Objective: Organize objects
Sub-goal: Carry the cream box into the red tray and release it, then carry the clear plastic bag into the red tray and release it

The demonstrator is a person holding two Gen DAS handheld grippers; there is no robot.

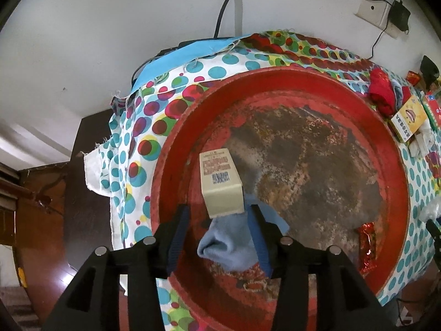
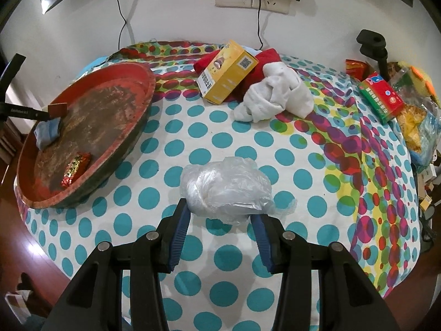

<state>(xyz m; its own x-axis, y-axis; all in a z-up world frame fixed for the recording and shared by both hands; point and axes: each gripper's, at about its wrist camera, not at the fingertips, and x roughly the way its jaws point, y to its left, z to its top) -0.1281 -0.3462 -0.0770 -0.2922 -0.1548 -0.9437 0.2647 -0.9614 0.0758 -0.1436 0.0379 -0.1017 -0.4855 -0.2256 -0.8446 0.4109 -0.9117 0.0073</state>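
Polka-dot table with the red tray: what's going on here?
A person with two handheld grippers is sorting clutter into the red tray. The left gripper is over the tray, fingers apart around a beige box and blue sock lying there. The right gripper grips a crumpled clear plastic bag on the tablecloth. A red foil packet is already in the tray.

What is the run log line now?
left hand-held gripper: open, over red tray | in tray: box, blue sock | right hand-held gripper: shut on plastic bag

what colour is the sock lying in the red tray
Light blue; the sock shows best in the left wrist view, in the red tray.
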